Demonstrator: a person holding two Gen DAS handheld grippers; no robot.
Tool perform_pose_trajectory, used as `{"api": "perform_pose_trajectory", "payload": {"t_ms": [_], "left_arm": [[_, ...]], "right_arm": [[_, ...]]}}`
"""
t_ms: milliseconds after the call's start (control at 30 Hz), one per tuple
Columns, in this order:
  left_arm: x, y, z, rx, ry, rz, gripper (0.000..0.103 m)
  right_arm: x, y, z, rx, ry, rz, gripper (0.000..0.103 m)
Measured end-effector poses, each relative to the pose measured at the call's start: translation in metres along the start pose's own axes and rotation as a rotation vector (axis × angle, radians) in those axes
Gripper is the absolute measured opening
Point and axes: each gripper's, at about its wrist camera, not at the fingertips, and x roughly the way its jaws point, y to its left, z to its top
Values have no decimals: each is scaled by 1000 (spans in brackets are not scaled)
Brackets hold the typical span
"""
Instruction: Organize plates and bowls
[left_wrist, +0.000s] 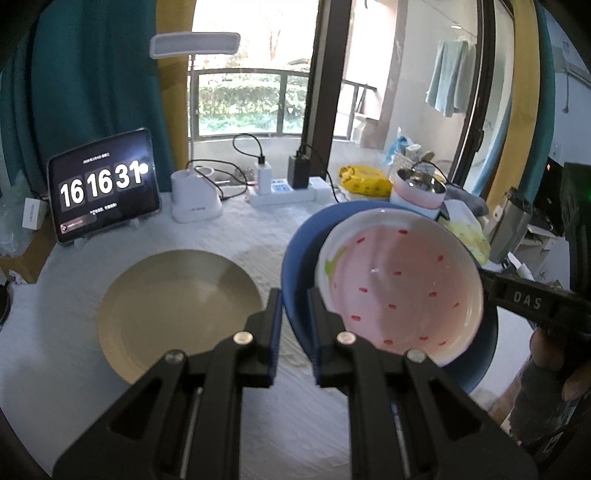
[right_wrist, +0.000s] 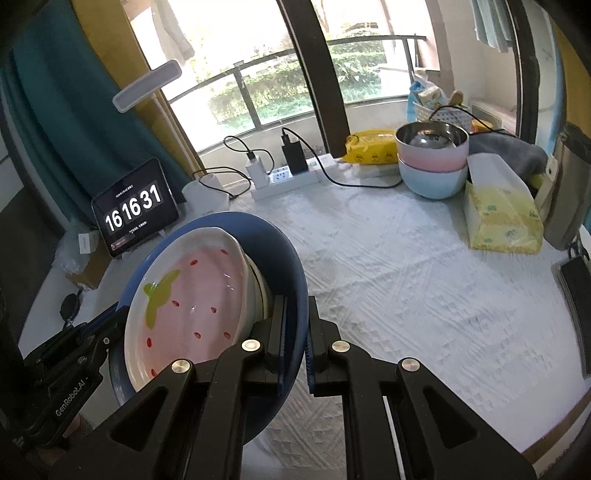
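While I hold the blue plate (left_wrist: 295, 295) clamped at opposite rims in my left gripper (left_wrist: 293, 325) and right gripper (right_wrist: 295, 332), the strawberry dish (left_wrist: 399, 284) rides in it above the tablecloth (right_wrist: 406, 277). One beige plate (left_wrist: 177, 314) lies beside it and two bowls (right_wrist: 432, 162) sit stacked farther back; I judge the plates still need stacking

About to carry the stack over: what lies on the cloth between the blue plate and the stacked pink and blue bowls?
Nothing: in the right wrist view the white cloth between the blue plate and the stacked bowls is bare.
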Motion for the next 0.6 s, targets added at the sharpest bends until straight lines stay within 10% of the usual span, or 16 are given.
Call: {"api": "perform_pose_trajectory", "payload": {"t_ms": [600], "left_arm": [[-7, 49, 11, -82, -44, 46, 12]], "right_arm": [[25, 49, 21, -64, 11, 42, 10]]}}
